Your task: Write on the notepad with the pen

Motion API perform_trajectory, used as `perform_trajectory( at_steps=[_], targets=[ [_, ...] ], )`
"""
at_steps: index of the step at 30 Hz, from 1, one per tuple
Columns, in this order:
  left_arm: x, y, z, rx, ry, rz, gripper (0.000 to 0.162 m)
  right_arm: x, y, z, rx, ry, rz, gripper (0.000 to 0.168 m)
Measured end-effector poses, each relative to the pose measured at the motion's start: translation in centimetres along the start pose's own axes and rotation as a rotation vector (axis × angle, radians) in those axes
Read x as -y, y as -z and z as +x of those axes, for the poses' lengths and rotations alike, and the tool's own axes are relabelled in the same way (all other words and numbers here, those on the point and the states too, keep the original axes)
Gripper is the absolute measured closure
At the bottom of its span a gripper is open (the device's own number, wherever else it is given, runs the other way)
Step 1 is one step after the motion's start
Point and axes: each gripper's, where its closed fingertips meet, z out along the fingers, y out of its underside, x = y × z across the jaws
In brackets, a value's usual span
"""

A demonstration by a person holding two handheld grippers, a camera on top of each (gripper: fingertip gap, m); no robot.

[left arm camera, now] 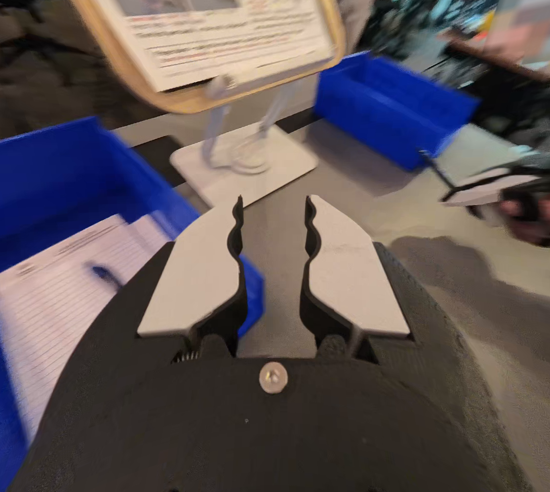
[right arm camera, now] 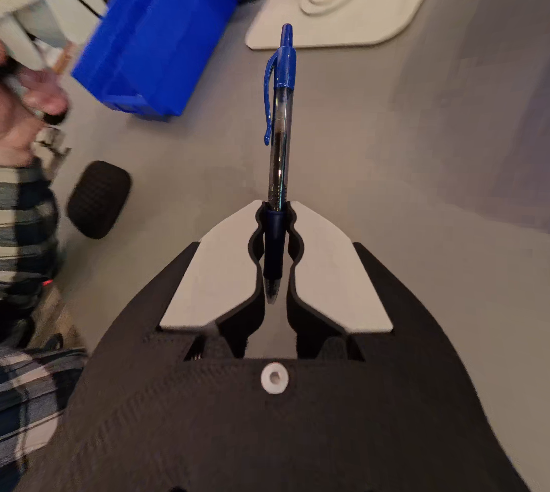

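Observation:
My right gripper point(right arm camera: 275, 204) is shut on a blue pen point(right arm camera: 279, 120), gripping its dark rubber sleeve. The clip and button end point away from me and the tip points back between the fingers. It hangs above the grey table point(right arm camera: 387, 180). A lined notepad point(left arm camera: 59, 299) lies in a blue bin point(left arm camera: 59, 180) at the left of the left wrist view. A small blue thing point(left arm camera: 102, 272) lies on the page, too blurred to tell what it is. My left gripper point(left arm camera: 275, 201) is open and empty, to the right of the notepad. The right gripper point(left arm camera: 491, 192) shows at the far right.
A wood-framed printed sign point(left arm camera: 193, 16) stands on a white base plate point(left arm camera: 244, 162) behind the grippers. A second blue bin point(left arm camera: 387, 108) sits at the back right. A black oval object point(right arm camera: 98, 199) and a person's hand point(right arm camera: 29, 108) with a plaid sleeve are at the left. Left tips to right tips: about 30 cm.

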Motion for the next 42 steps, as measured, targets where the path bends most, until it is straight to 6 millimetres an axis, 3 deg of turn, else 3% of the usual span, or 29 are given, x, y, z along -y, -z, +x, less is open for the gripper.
perform_trajectory(
  at_steps=[4,8,14,15,18,20,26,29,30,35,38,40,42],
  targets=[
    [-2.2,0.5,-5.2,0.159,0.030,-0.143,0.113,-2.5,-0.1,2.4,-0.113,-0.051,-0.031,0.158],
    [-4.5,0.0,-8.9,0.225,0.090,-0.240,0.110,-4.9,-0.5,4.3,-0.199,-0.091,-0.087,0.157],
    [-7.5,-1.3,-12.0,0.266,0.120,-0.427,0.108,-5.2,-0.3,4.3,-0.212,-0.090,-0.061,0.157],
    [-7.7,-1.5,-12.4,0.265,0.134,-0.454,0.107,-5.1,-0.2,4.2,-0.208,-0.090,-0.050,0.155],
    [-8.9,-2.0,-13.5,0.280,0.139,-0.558,0.114,-5.0,0.2,4.0,-0.215,-0.085,-0.048,0.127],
    [-9.9,-2.5,-13.9,0.273,0.144,-0.640,0.110,-4.9,0.5,3.7,-0.214,-0.067,-0.046,0.120],
    [-12.7,-2.7,-16.6,0.388,0.127,-0.842,0.113,-4.4,1.3,3.1,-0.247,0.019,-0.020,0.118],
    [-14.5,-2.9,-16.4,0.354,0.151,-0.912,0.133,-3.9,1.8,2.9,-0.266,0.068,0.001,0.119],
    [-14.4,-3.0,-16.5,0.352,0.141,-0.904,0.146,-3.7,2.0,2.8,-0.270,0.086,0.008,0.121],
    [-13.8,-2.7,-16.5,0.315,0.113,-0.854,0.152,-1.0,3.5,0.9,-0.292,0.213,0.100,0.123],
    [-9.7,-1.8,-15.2,0.265,0.118,-0.611,0.153,1.3,3.9,-2.6,-0.237,0.328,0.181,0.122],
    [-5.5,-0.9,-12.2,0.137,0.150,-0.386,0.152,2.8,3.7,-6.0,-0.150,0.394,0.244,0.118],
    [-1.1,0.6,-7.3,-0.076,0.165,-0.150,0.153,4.1,2.9,-9.9,-0.016,0.416,0.289,0.114]
  ],
)
